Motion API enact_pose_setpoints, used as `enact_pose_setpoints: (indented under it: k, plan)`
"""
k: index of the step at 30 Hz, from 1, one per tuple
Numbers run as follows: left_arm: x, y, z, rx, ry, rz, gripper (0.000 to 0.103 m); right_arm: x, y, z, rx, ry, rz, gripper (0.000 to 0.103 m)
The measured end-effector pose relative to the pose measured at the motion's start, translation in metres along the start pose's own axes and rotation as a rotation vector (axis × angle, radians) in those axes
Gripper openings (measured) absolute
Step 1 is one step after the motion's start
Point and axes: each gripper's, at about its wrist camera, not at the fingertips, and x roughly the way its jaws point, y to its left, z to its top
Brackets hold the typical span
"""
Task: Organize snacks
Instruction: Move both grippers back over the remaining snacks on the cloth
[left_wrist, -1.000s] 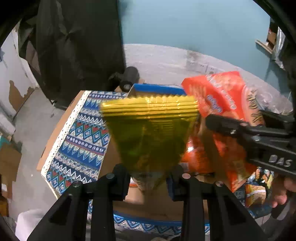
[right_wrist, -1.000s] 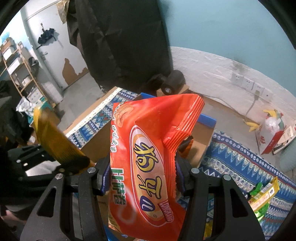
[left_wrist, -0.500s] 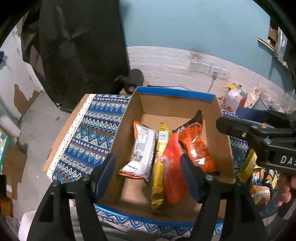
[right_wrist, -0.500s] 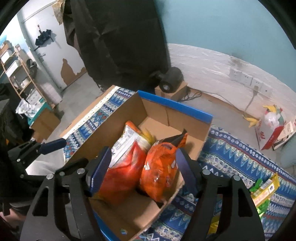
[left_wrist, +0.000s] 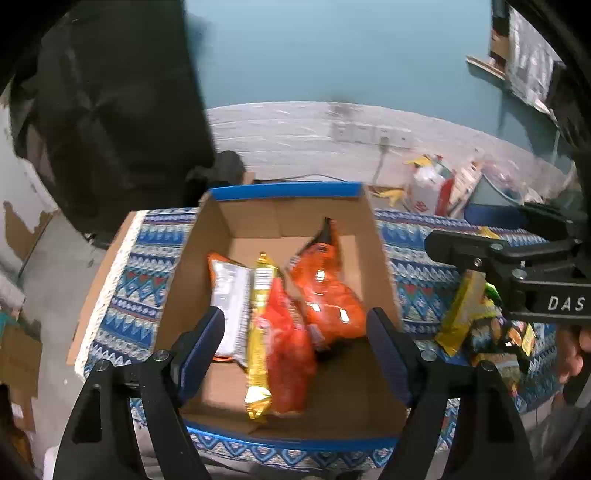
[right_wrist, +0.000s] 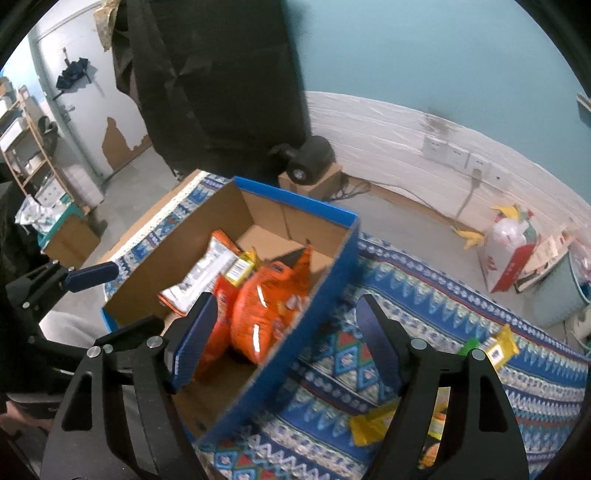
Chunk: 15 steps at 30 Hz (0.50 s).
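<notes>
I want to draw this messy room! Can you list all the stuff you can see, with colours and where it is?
cardboard box: one, brown with blue rim, on the cloth
orange bags: two, orange-red, inside the box
yellow packet: one, gold, in the box between the bags
white packet: one, white with orange edges, left in the box
patterned cloth: one, blue, under the box
loose snacks: several, yellow and mixed, on the cloth right of the box
white bag: one, white and red, by the wall
left gripper: black, blue pads, open, empty
right gripper: black, blue pads, open, empty
</notes>
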Motion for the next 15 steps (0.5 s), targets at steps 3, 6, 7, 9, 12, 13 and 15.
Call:
enact_pose_setpoints:
  k: [3, 6, 7, 9, 12, 13, 15]
  plan:
    - [0.000, -0.016, -0.001, 0.034, -0.003, -0.017, 0.080, -0.006, -0.011, -0.009, 0.000, 0.011, -0.032, 0.078]
    - [0.001, -0.031, -0.001, 0.061, 0.005, -0.044, 0.080, -0.011, -0.026, -0.019, 0.011, 0.026, -0.059, 0.078]
    - [0.001, -0.037, -0.001, 0.068, 0.008, -0.053, 0.080, -0.013, -0.033, -0.024, 0.020, 0.033, -0.067, 0.078]
    - [0.003, -0.048, -0.002, 0.090, 0.020, -0.066, 0.080, -0.016, -0.043, -0.030, 0.032, 0.044, -0.083, 0.078]
    - [0.006, -0.067, -0.003, 0.131, 0.031, -0.073, 0.080, -0.021, -0.057, -0.041, 0.034, 0.053, -0.117, 0.078]
    - [0.006, -0.074, -0.003, 0.144, 0.032, -0.076, 0.080, -0.023, -0.063, -0.045, 0.035, 0.055, -0.129, 0.078]
    - [0.006, -0.086, -0.003, 0.172, 0.036, -0.086, 0.080, -0.028, -0.071, -0.050, 0.042, 0.058, -0.139, 0.078]
